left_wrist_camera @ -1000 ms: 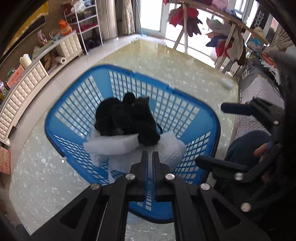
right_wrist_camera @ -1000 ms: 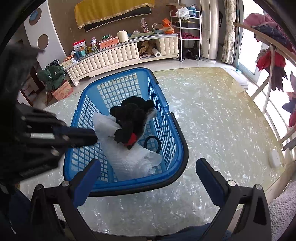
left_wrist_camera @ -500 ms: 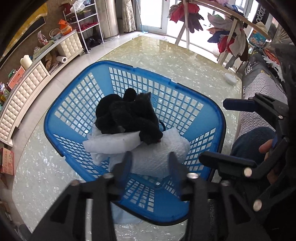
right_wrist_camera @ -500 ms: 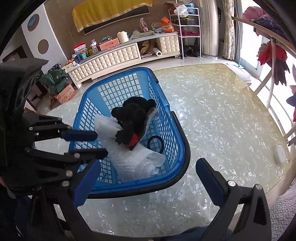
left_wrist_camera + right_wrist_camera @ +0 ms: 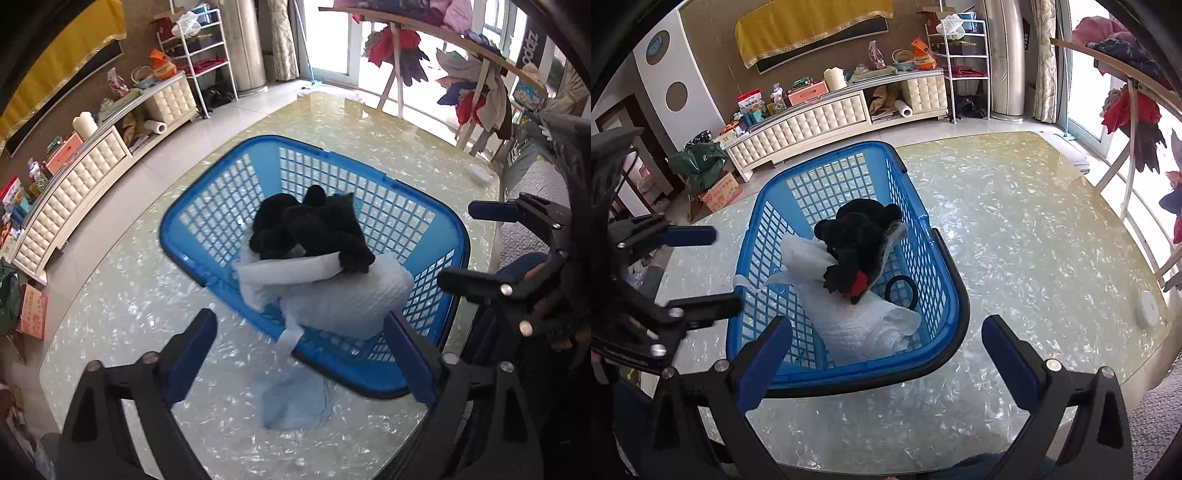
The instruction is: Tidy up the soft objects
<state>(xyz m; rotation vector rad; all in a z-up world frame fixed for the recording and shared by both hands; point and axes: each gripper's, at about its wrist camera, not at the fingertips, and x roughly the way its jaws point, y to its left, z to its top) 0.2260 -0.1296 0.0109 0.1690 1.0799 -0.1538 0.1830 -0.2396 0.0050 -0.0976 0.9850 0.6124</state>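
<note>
Tongs point(image 5: 299, 354) opening above rumpled white towel point(image 5: 343, 295)

white "zippo" lettering — dark banner point(image 5: 530, 46), upper right of left wrist view; other labels too blurred.

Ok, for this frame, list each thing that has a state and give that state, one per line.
left gripper: jaws opening, nothing between them
right gripper: open, empty
blue basket: upright on the table, holding items
black plush toy: in the basket, lying on the white roll
white roll: in the basket, partly unrolled, strip hanging over the rim
</note>
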